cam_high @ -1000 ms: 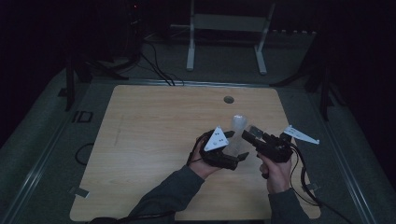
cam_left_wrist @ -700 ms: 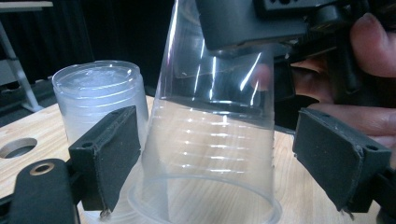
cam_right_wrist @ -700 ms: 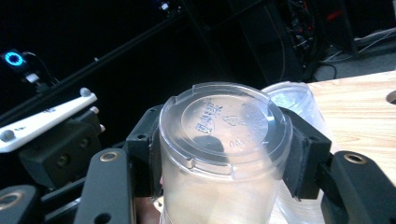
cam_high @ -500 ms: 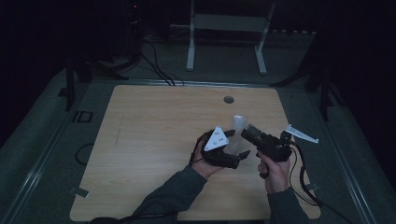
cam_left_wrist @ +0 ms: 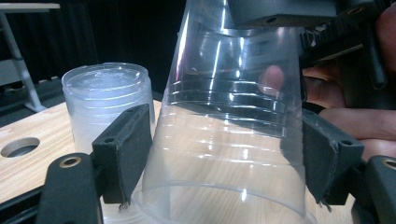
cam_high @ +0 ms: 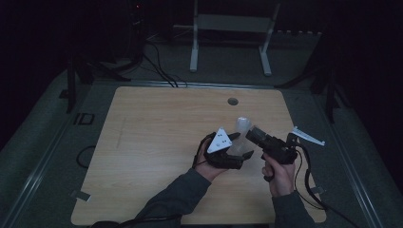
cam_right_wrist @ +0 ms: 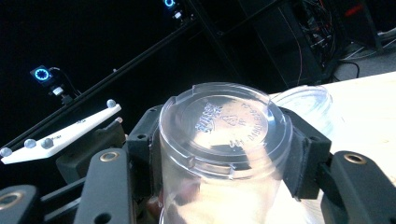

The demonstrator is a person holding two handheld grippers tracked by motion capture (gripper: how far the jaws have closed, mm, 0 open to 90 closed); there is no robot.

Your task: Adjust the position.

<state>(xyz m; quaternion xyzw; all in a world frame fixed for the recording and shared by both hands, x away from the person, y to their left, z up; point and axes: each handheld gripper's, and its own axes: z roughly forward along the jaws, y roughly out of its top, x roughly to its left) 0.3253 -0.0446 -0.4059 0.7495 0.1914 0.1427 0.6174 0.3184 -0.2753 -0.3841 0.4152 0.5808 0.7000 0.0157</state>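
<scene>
High view: the left gripper [cam_high: 240, 154] and right gripper [cam_high: 254, 134] meet over the near right part of the table [cam_high: 157, 142], both working on one clear plastic cup [cam_high: 247, 142] held upside down between them; a stack [cam_high: 243, 124] of like cups stands inverted just behind. Judged from this, the cup is being pulled apart from another nested in it, or readied for setting down, hence the two holds at different heights. Left gripper view: the cup [cam_left_wrist: 229, 126] stands between the two black pads [cam_left_wrist: 123, 149], its wide rim low and its narrow base up; the jaws have just been closing and now lie against its lower wall on both sides, pinching it lightly. The right gripper [cam_left_wrist: 280, 11] clamps the base from above, and the stack [cam_left_wrist: 109, 105] sits on the table to the left, near a round hole [cam_left_wrist: 18, 147]. Right gripper view: the jaws are pressed on the cup [cam_right_wrist: 224, 140] just under its base, whose moulded recycling mark faces the camera. The cup is thin, ribbed, transparent and glossy, likely to flex under a hard squeeze. The stack's top [cam_right_wrist: 306, 105] shows behind.
</scene>
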